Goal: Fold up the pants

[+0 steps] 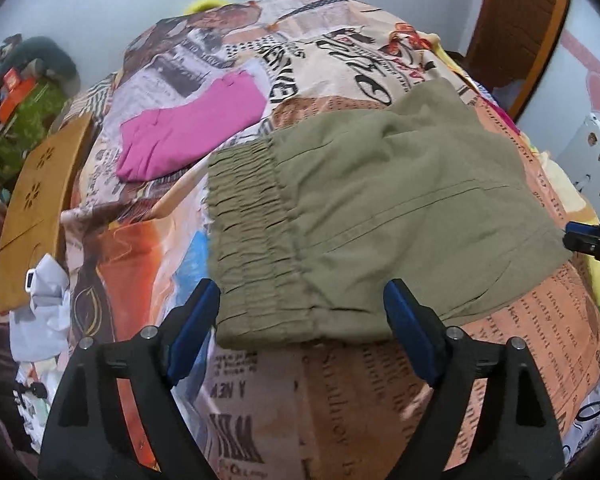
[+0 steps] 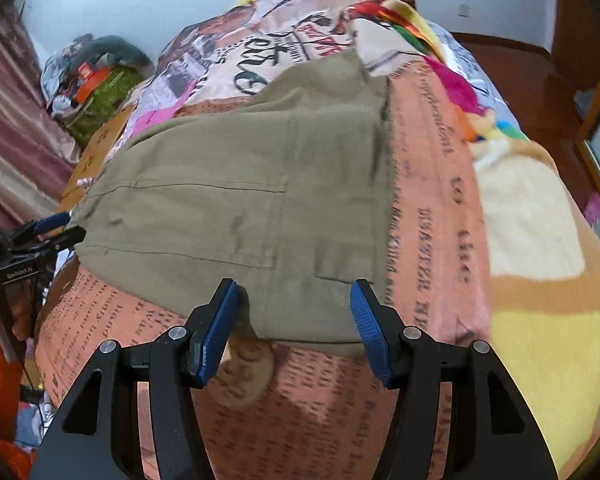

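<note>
Olive-green cotton pants with a gathered elastic waistband [image 1: 364,208] lie on the bed's newspaper-print bedspread [image 1: 260,400], centre of both views, already doubled into a compact rectangle, waistband towards the left of the left-wrist view. Left gripper [image 1: 300,312] stands wide apart, empty, straddling the waistband's near corner at lower centre. Right gripper [image 2: 294,312] stands partly open, holding nothing, poised over the pants' near edge at lower centre. Judgement: one fold or more is done; a further fold or final smoothing remains. A folded magenta knit garment [image 1: 188,132] lies upper left, well apart
</note>
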Demonstrator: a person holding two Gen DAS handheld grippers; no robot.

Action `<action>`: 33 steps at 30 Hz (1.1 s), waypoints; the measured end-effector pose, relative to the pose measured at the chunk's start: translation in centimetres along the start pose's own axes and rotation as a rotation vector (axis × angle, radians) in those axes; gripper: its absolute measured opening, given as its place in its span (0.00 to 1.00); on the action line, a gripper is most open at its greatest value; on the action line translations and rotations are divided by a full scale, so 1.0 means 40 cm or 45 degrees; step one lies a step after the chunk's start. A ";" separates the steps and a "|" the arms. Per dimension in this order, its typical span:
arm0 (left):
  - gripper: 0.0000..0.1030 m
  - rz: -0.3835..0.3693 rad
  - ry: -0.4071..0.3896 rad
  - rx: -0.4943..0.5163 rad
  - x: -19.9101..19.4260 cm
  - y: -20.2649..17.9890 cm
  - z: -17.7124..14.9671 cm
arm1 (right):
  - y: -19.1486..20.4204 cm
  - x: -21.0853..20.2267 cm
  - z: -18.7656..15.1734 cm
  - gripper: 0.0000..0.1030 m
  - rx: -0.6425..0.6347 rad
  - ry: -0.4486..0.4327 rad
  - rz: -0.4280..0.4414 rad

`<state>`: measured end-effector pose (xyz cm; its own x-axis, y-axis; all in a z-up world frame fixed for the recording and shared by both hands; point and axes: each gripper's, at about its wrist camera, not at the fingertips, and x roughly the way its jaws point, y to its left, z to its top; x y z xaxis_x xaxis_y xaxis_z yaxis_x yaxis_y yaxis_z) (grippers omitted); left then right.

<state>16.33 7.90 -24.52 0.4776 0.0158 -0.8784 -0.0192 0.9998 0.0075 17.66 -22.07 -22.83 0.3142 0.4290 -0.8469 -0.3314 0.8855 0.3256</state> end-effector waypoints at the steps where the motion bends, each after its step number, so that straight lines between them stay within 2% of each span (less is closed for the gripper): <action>1: 0.84 -0.001 0.001 -0.003 0.000 0.002 -0.002 | -0.002 -0.003 -0.003 0.53 0.006 -0.001 0.002; 8: 0.83 0.010 -0.015 -0.036 -0.027 0.023 0.022 | 0.013 -0.015 0.018 0.54 -0.014 -0.008 -0.013; 15: 0.83 0.073 -0.090 -0.106 -0.051 0.078 0.112 | 0.032 -0.059 0.092 0.54 -0.054 -0.116 0.003; 19: 0.84 0.071 -0.107 -0.153 -0.043 0.108 0.166 | 0.039 -0.071 0.149 0.54 -0.084 -0.178 -0.005; 26: 0.86 0.105 -0.073 -0.157 0.038 0.134 0.244 | 0.022 -0.046 0.254 0.56 -0.109 -0.239 -0.031; 33: 0.86 0.116 0.012 -0.170 0.141 0.167 0.274 | -0.027 0.035 0.361 0.57 -0.106 -0.213 -0.061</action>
<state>28.53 14.80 -24.20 0.4601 0.1053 -0.8816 -0.1785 0.9836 0.0243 31.29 -19.83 -18.31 0.4726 0.4165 -0.7766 -0.3827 0.8908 0.2449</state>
